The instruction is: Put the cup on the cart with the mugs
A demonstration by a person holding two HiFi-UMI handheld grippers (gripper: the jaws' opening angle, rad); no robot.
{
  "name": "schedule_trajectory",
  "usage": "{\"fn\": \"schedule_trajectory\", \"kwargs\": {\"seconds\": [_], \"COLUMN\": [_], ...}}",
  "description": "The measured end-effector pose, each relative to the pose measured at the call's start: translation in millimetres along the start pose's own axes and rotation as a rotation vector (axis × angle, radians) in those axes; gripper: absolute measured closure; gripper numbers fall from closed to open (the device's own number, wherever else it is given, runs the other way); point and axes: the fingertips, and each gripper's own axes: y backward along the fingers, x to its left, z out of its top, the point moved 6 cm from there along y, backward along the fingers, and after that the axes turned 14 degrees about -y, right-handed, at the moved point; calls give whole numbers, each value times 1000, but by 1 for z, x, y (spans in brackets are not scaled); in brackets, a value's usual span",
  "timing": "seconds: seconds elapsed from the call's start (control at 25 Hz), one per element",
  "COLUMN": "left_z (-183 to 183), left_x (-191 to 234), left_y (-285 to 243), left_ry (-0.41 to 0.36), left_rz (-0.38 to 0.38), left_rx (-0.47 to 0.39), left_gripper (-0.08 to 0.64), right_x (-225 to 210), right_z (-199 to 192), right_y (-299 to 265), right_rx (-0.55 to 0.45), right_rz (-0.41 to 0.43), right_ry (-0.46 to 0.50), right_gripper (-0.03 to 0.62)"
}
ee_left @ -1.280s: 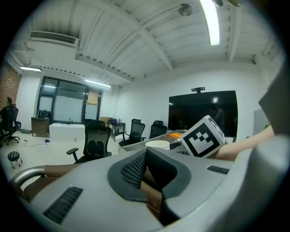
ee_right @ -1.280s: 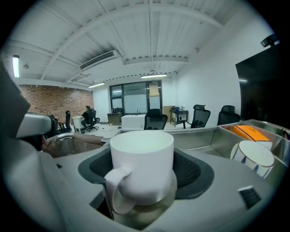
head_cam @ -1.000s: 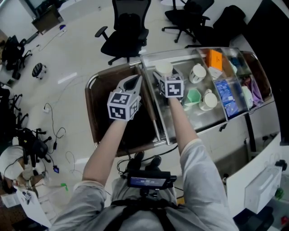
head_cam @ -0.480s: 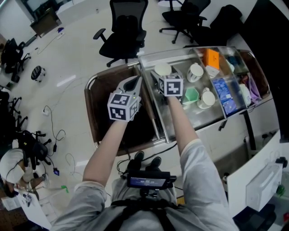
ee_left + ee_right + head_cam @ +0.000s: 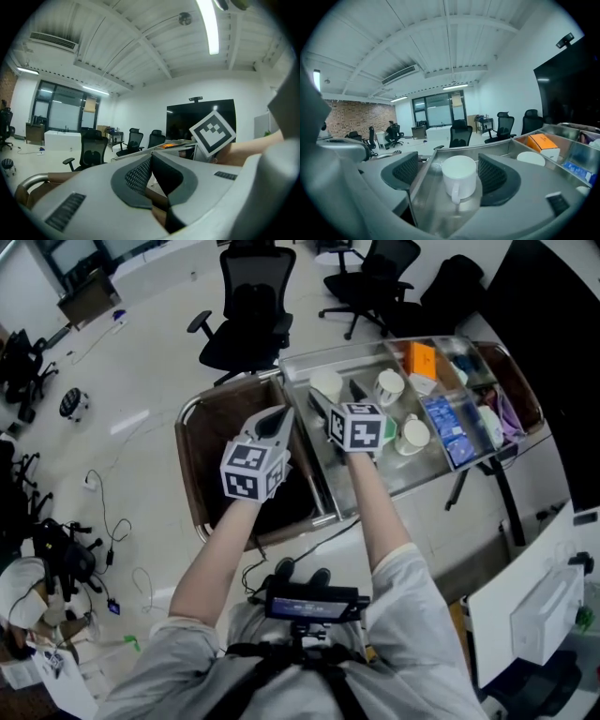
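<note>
A white cup (image 5: 325,385) stands upright on the steel cart (image 5: 375,479), handle toward me in the right gripper view. My right gripper (image 5: 336,397) points at it, and the cup (image 5: 459,174) sits between its jaws (image 5: 447,171). The jaws are closing, with the right pad close beside the cup and a gap at the left pad. Two white mugs (image 5: 389,387) (image 5: 412,434) stand to the right on the same cart. My left gripper (image 5: 275,420) hovers over the brown cart (image 5: 192,442), its jaws (image 5: 151,161) shut with nothing between them.
An orange box (image 5: 421,357) and blue packets (image 5: 441,418) fill the steel cart's right bins. A green cup (image 5: 386,432) peeks out beside my right gripper's marker cube. Black office chairs (image 5: 248,320) stand on the floor beyond both carts. Cables lie at the left.
The head view has swung a little to the right. The cup stays standing on the steel cart, and both grippers hold about the same places.
</note>
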Motion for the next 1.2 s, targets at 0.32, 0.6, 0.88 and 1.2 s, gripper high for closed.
{"fn": "schedule_trajectory", "kwargs": {"seconds": [0.32,0.6,0.88,1.2], "left_z": [11,13,5,-5], "left_x": [-27,-50,-68,-74], "left_y": [41,75,104,117], "left_ry": [-27,-58,-47,-37], "left_rz": [-37,-80,-112,-127], "left_rx": [-30,-48,-56,-43], "left_gripper": [554,554,554,554], "right_x": [16,0,-32,-49], "right_z": [12,-14,-63,-79], "right_y": [103,190,270,324], "right_rx": [-105,-137,-165,-209], "right_rz": [74,46,-47,-134], "right_ry": [27,-1,-75,-101], "right_gripper": [425,469,471,522]}}
